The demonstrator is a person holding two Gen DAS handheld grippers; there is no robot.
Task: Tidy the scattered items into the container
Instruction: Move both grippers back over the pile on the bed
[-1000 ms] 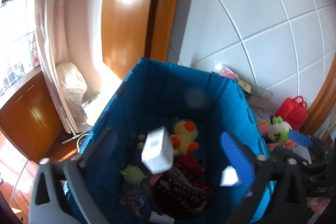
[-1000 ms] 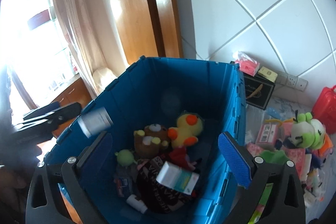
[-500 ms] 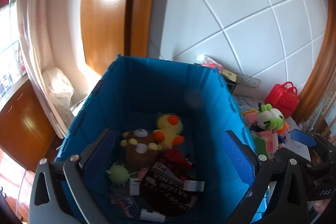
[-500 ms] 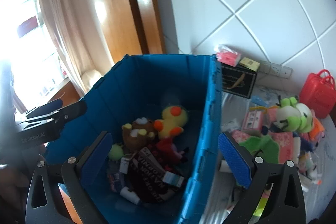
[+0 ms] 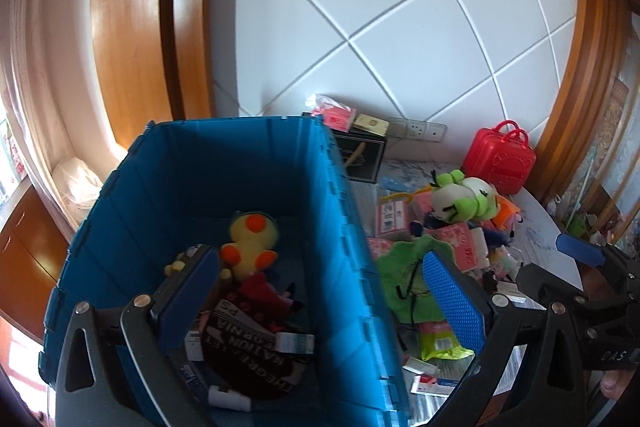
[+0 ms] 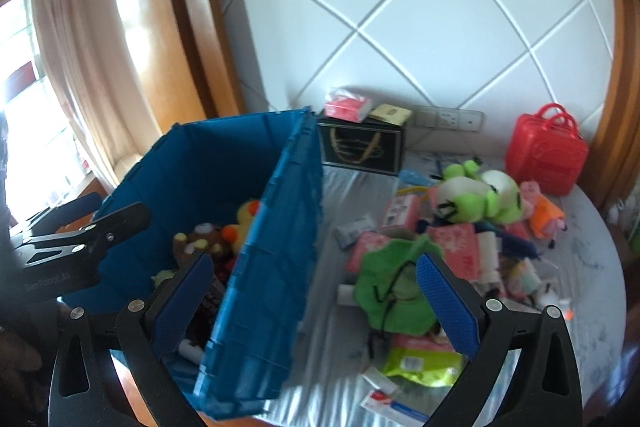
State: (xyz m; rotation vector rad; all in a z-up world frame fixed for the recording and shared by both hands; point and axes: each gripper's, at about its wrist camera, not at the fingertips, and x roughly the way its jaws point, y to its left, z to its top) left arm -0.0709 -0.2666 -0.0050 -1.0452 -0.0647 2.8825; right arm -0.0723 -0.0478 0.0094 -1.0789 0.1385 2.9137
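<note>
A tall blue crate stands on the left of the table and holds a yellow duck plush, a brown bear, a dark printed cloth and small boxes. My left gripper is open and empty, straddling the crate's right wall. My right gripper is also open and empty, above that same wall. Scattered to the right lie a green frog plush, a green cloth pouch, pink packets and a green packet.
A red plastic case and a black box with a pink packet on top stand against the tiled wall. The round table's edge curves at the right. Curtain and wooden cabinets are to the left of the crate.
Both views have swung right, from over the crate's inside toward the pile on the table. The white box and the can seen falling earlier are no longer in the air.
</note>
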